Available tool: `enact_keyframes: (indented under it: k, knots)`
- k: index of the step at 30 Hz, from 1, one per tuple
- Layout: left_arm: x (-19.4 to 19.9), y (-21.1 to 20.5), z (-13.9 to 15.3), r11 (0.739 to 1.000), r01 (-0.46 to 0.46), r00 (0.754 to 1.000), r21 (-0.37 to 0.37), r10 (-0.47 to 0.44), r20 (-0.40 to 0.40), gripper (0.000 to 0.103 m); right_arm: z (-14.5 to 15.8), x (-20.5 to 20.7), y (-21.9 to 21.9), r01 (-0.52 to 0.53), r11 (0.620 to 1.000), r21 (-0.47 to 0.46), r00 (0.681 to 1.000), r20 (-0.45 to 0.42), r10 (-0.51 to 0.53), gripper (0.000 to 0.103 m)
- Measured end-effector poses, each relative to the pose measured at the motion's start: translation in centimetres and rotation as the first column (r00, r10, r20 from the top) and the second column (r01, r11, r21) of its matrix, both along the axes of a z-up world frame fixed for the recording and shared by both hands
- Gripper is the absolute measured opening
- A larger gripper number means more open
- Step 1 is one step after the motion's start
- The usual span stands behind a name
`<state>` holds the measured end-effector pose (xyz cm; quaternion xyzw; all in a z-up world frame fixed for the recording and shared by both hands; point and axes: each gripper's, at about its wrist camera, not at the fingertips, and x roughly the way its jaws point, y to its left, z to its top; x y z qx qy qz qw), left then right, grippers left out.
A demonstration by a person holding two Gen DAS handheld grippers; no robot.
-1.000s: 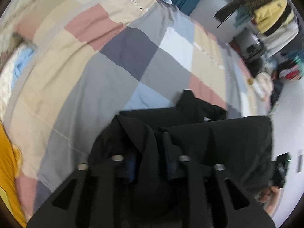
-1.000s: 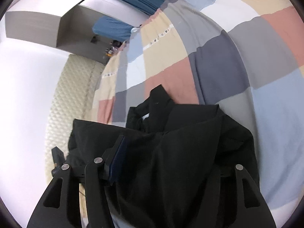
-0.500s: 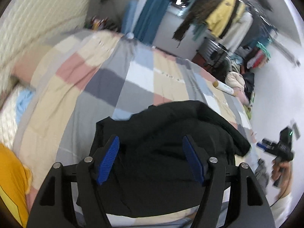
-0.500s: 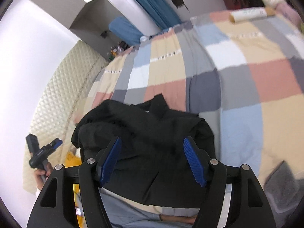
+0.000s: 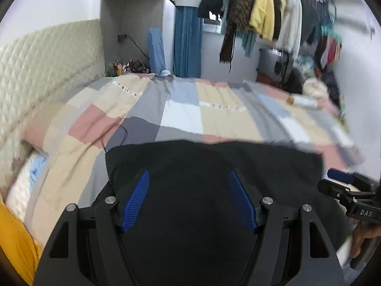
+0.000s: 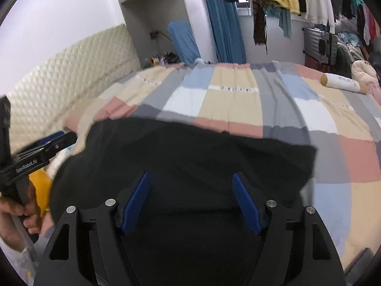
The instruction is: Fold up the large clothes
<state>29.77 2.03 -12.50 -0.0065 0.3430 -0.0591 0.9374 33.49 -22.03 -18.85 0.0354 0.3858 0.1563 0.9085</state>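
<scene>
A black garment (image 5: 214, 166) lies folded flat on the near edge of the checked bedspread (image 5: 185, 112); it also shows in the right wrist view (image 6: 190, 152). My left gripper (image 5: 189, 197) is open and empty above the garment, blue pads apart. My right gripper (image 6: 190, 200) is open and empty above it too. The right gripper shows at the right edge of the left wrist view (image 5: 350, 188). The left gripper shows at the left edge of the right wrist view (image 6: 35, 155).
A quilted headboard (image 5: 40, 71) runs along the left. A yellow cloth (image 5: 14, 243) lies at the near left. A rolled white cylinder (image 6: 340, 83) lies at the far right of the bed. Clothes hang on a rack (image 5: 273, 12) behind, beside a blue curtain (image 5: 188, 45).
Both grippers let go of the black garment, opened and pulled back and up. The garment now lies flat on the bed, and the views have tilted up toward the room.
</scene>
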Motion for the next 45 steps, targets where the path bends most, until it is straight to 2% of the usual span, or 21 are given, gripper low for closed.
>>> enact_keyframes:
  k: [3,10,20,32,41,45]
  knots:
    - [1.4,0.2,-2.9,1.000,-0.006,0.999,-0.002,0.006,-0.047,0.070,-2.7,1.2,0.9,0.009,1.000,-0.025,1.000,0.008,-0.008,0.071]
    - [3.3,0.6,-5.3,0.999,-0.034,0.998,-0.021,0.033,-0.050,0.070,-4.2,3.2,1.5,0.033,0.999,-0.043,0.998,0.064,-0.030,0.071]
    - [4.5,0.2,-6.1,0.999,-0.044,0.997,-0.003,0.044,-0.057,0.070,-5.8,5.6,1.1,0.040,0.999,-0.014,0.998,0.038,-0.040,0.074]
    - [7.5,0.6,-7.7,0.999,-0.040,0.993,-0.033,0.036,-0.113,0.070,-7.4,8.5,1.4,0.034,0.999,0.014,0.999,-0.012,-0.034,0.077]
    - [8.3,1.0,-8.0,0.998,-0.035,0.992,-0.052,0.029,-0.125,0.071,-7.6,9.6,0.3,0.015,0.995,0.100,0.999,-0.050,-0.010,0.077]
    - [7.3,2.1,-7.4,0.996,-0.058,0.993,-0.068,0.051,-0.102,0.077,-6.7,9.1,-1.7,0.029,0.987,0.158,0.998,-0.064,-0.019,0.077]
